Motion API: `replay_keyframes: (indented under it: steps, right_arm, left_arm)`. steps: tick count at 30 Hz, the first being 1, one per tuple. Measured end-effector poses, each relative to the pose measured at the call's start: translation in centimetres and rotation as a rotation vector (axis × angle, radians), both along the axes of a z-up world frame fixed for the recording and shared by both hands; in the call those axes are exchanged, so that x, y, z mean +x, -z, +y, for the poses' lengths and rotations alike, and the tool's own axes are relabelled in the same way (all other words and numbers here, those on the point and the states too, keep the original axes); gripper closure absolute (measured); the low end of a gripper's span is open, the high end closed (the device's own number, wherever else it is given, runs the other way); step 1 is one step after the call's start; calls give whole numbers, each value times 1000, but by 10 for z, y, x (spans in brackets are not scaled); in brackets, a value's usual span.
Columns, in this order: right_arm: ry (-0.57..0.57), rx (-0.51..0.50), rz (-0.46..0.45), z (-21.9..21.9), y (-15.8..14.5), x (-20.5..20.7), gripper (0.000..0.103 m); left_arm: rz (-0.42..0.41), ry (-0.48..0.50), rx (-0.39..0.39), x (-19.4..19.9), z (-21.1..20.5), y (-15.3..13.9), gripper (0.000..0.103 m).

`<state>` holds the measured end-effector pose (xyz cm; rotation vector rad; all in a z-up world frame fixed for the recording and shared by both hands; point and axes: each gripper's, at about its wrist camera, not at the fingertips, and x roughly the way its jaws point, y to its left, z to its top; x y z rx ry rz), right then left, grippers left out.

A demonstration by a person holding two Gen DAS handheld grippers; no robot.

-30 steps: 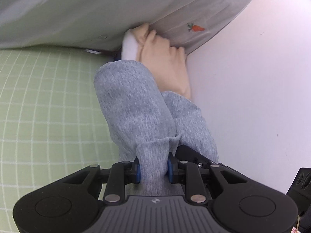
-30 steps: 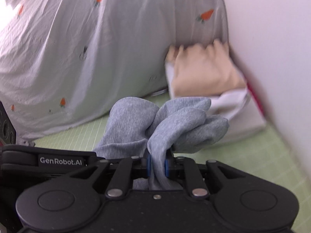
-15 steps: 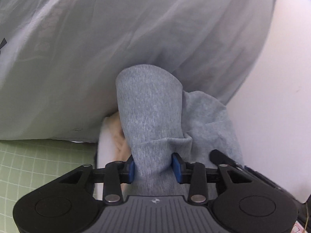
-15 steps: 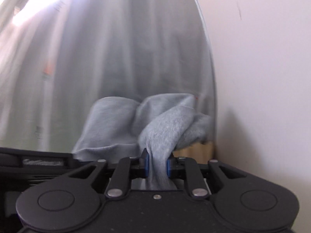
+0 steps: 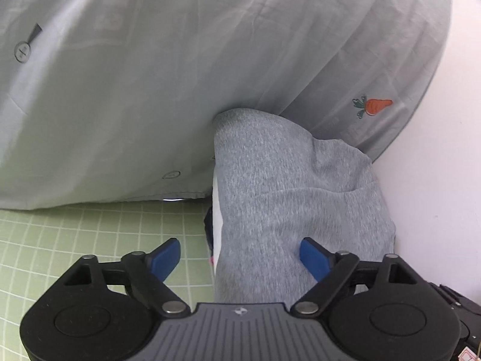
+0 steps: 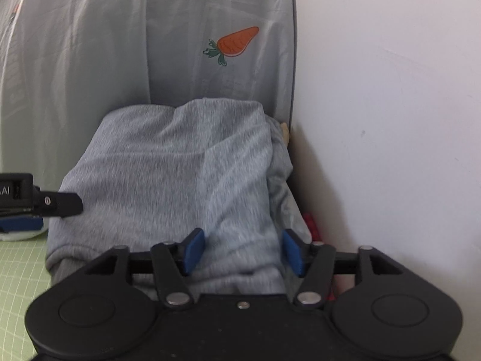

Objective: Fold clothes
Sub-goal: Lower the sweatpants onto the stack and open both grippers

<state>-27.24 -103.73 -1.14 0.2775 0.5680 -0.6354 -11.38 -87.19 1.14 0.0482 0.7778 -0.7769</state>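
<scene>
Grey garment (image 5: pixel 288 198): one, folded bundle, lying on stack in corner against white wall (image 6: pixel 390 120), edge over green checked mat (image 5: pixel 75 234).
My left gripper (image 5: pixel 240 260): jaws opening, wide; cloth between, pads clear of it.
My right gripper (image 6: pixel 243 254): jaws opening, cloth between, not pinched.
Carrot-print sheet (image 6: pixel 180 30): one, hanging behind.
Items beneath bundle: white, beige, red slivers only; count unclear.
</scene>
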Motion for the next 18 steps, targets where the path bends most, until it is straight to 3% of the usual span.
replay_keyframes:
  steps: [3,7,10,18]
  right_arm:
    - [1,-27,26,15,-3,-16,20]
    - [13,-24,27,34,-10,-47,11]
    - [18,-9,12,54,-15,-72,4]
    - [33,48,28,109,-16,-118,1]
  left_arm:
    - [-34,17,24,-15,13,-4,10]
    - [-65,43,59,-38,33,-9,7]
    - [-47,71,44,-64,56,-13,5]
    - [-70,157,68,-123,103,-10,0]
